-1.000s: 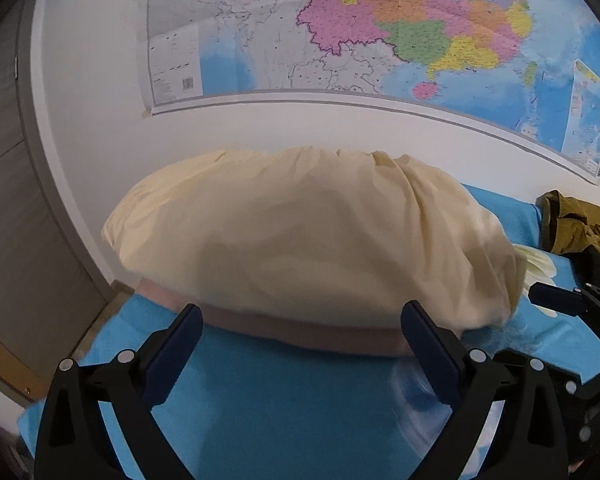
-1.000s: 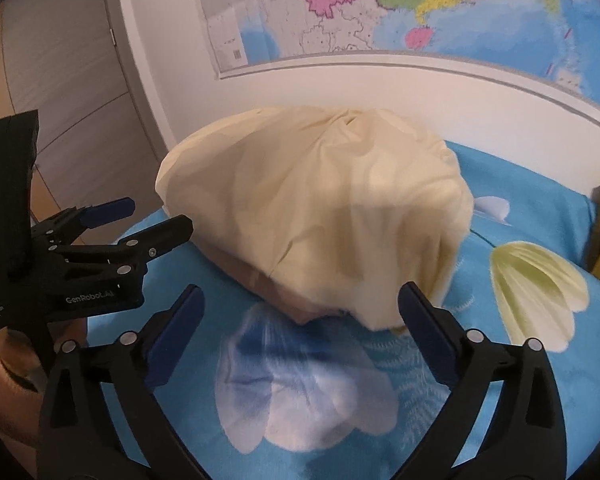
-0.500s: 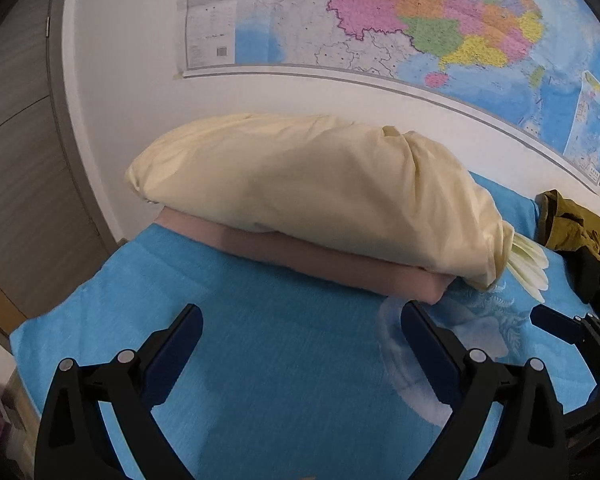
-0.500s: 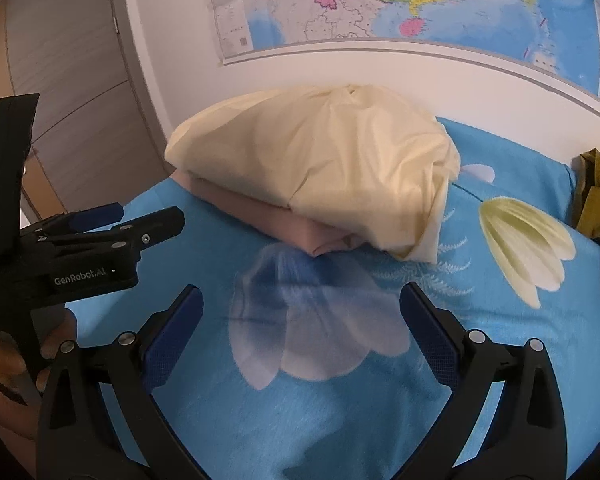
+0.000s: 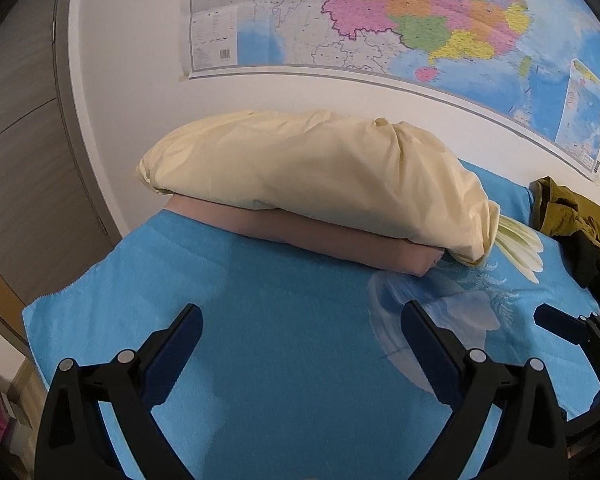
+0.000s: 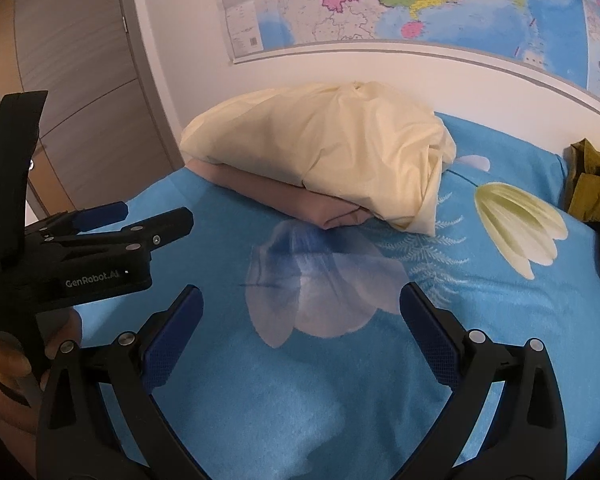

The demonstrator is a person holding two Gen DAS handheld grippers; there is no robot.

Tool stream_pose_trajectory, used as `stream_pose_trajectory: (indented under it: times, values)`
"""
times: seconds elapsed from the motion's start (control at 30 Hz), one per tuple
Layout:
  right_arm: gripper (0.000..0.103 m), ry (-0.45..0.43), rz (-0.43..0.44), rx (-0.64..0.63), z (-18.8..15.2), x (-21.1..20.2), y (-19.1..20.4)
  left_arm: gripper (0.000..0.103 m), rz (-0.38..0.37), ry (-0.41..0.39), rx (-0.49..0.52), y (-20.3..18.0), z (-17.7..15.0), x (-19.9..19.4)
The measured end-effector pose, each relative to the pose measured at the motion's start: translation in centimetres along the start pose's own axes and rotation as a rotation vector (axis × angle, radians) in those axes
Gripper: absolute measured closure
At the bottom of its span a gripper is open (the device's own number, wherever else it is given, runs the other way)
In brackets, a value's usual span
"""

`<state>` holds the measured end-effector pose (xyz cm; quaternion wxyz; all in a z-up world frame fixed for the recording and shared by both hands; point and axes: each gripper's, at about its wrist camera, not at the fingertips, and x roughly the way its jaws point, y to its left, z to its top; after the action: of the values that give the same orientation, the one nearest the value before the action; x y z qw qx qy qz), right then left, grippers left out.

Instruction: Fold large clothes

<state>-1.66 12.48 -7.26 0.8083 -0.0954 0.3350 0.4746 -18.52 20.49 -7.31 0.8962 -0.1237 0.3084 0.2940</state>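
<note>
Both jaws gape; folded garment probably under pillow (image 5: 319, 168).

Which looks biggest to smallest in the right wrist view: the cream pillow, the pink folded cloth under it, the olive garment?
1. Cream pillow, clearly largest.
2. Pink folded cloth and olive garment: unsure, since the pillow covers much of the cloth and the frame edge cuts off the garment.

Both tools are matte black plastic with forked arms. The left gripper (image 5: 301, 336) and right gripper (image 6: 301, 318) each carry dark blue textured pads (image 6: 172, 332) and round silver screws (image 6: 126, 338) at the joints. White lettering "GenRobot.AI" (image 6: 92, 280) marks the left one's side.
</note>
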Motion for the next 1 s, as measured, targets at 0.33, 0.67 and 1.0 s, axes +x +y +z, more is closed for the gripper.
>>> stream_pose_trajectory:
  times: [0.33,0.67,1.0]
  values:
    - [0.006,-0.006,0.001,0.010,-0.57,-0.47,-0.16,0.007,0.008,0.007,0.000,-0.37,-0.83,-0.50]
    - [0.006,-0.004,0.010,0.012,-0.72,-0.55,0.04,0.007,0.001,0.012,0.000,-0.23,-0.93,-0.50]
    - [0.006,-0.003,0.008,0.015,-0.68,-0.61,0.12,0.007,0.004,0.009,0.002,-0.37,-1.05,-0.61]
